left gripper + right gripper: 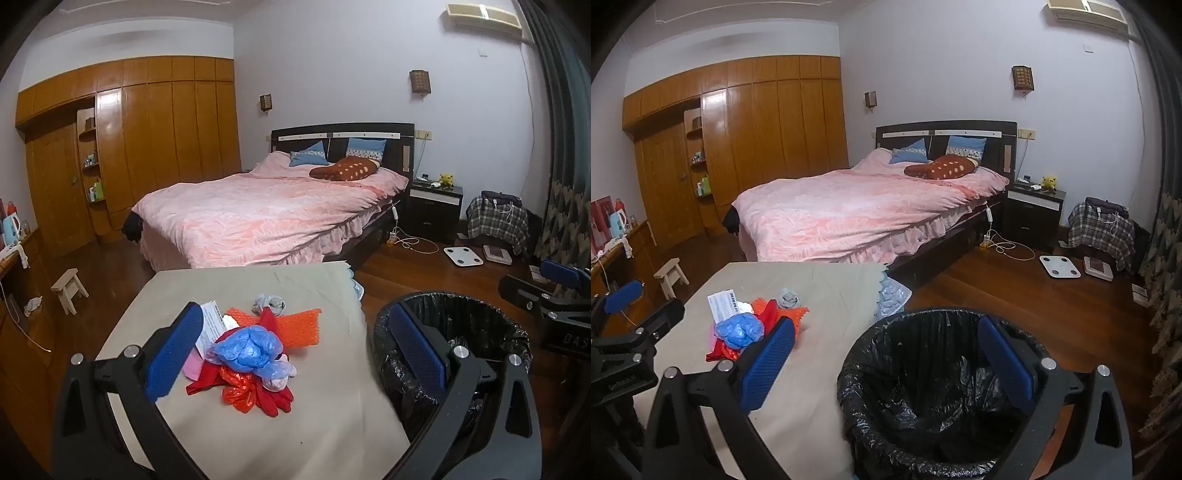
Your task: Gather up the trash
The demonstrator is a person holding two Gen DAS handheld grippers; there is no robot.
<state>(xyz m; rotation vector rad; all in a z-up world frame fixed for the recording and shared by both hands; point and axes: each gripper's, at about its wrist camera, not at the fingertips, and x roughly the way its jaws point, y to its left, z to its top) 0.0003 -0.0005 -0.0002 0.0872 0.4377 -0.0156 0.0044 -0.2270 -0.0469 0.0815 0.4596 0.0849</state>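
The bin (pixel 938 391), lined with a black bag (pixel 886 373), sits between the right gripper (pixel 886 365)'s wide-open fingers, its contents too dark to tell. The trash pile (pixel 255 354) lies on the table (pixel 325 417) between the left gripper (pixel 295 354)'s wide-open fingers. The leaflet (pixel 722 304)'s print is unreadable.

**Black Frames, Blue Pads**

The left gripper (pixel 295 354) and right gripper (pixel 886 354) look alike: black angular plastic arms, silver round screws at the joints, and textured blue rectangular pads (pixel 173 354) lining each finger's inner face. Faint lettering marks the housings.
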